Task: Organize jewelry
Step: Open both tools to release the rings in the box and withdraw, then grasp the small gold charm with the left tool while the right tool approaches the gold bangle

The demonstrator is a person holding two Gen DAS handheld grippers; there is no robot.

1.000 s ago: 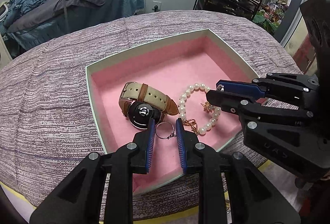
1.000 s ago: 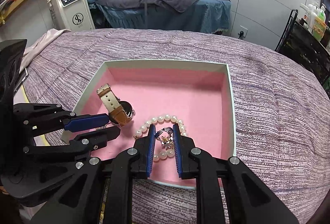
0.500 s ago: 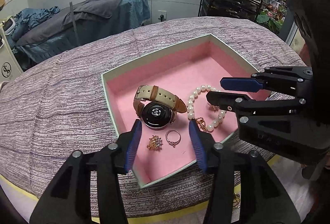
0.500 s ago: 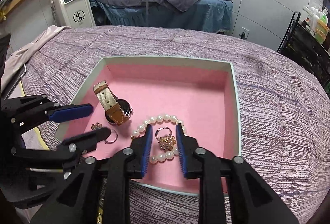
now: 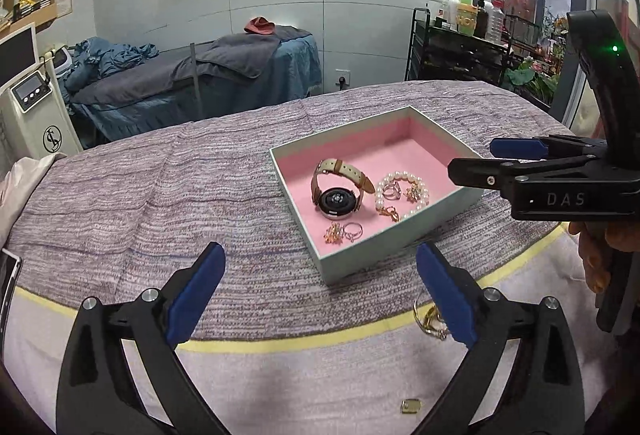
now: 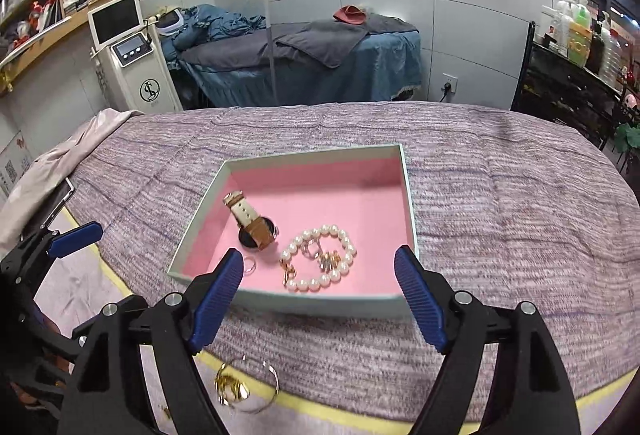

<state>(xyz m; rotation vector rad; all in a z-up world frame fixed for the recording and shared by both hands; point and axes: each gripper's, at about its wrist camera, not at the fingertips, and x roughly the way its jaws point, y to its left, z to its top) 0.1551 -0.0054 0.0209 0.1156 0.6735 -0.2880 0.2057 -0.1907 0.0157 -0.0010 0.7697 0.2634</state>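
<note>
Two grippers are hovering spread wide and holding nothing: the left gripper [image 5: 318, 289] and right gripper [image 6: 319, 293], both short of the jewelry box's [image 6: 320, 301] near rim. Inside are lying a watch [image 5: 336, 191] and pearl bracelet [image 6: 320, 257]. Loose gold pieces [image 6: 240, 387] are sitting outside, near the purple bedspread's [image 5: 160, 195] yellow edge.

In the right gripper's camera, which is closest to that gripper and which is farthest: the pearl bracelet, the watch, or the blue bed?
1. Pearl bracelet: nearest the right gripper, at the box's near side.
2. Watch: a bit farther, left in the box.
3. Blue bed: farthest, by the back wall.
</note>
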